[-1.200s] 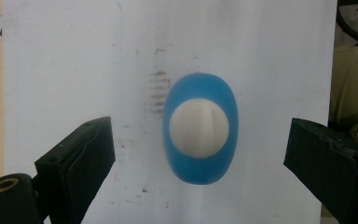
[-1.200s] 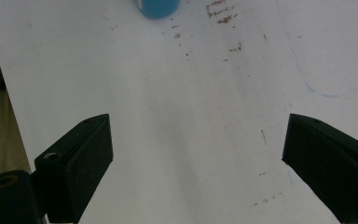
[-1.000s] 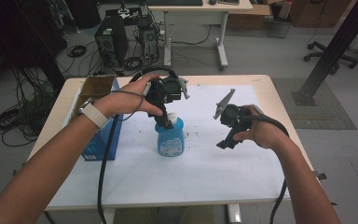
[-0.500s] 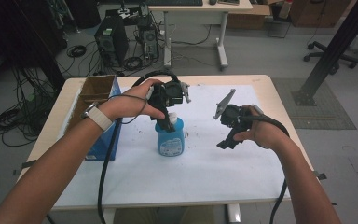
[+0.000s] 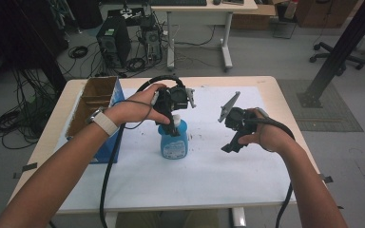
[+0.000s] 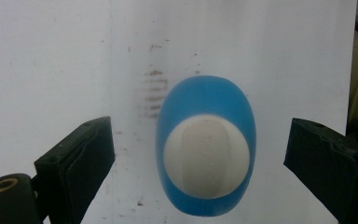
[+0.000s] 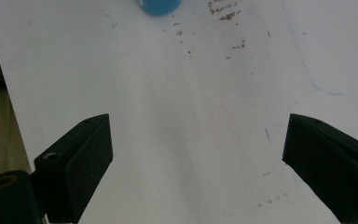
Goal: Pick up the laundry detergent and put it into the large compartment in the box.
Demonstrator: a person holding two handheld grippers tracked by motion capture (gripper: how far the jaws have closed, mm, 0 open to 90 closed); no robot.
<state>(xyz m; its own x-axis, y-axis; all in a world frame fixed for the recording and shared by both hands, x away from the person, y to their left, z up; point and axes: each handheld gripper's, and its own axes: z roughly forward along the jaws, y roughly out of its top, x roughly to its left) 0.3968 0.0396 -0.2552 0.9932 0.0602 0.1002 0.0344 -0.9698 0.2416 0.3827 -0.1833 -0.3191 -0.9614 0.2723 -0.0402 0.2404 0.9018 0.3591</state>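
**Left gripper poised over blue bottle**

Blue bottle (image 5: 174, 140) stands upright at frame centre on the white sheet (image 5: 209, 175). Left gripper (image 5: 175, 124) sits right above its white cap (image 6: 206, 156), jaws spread wide, a gap each side, no contact. Right gripper (image 5: 231, 144), centre-right & well apart from bottle, also spread, nothing between jaws. Cardboard box (image 5: 95, 97) at left.

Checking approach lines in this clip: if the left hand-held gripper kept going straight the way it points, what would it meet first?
Probably the white cap of the blue plastic bottle, centred between the open jaws of the left hand-held gripper; how far off it is, I cannot tell.
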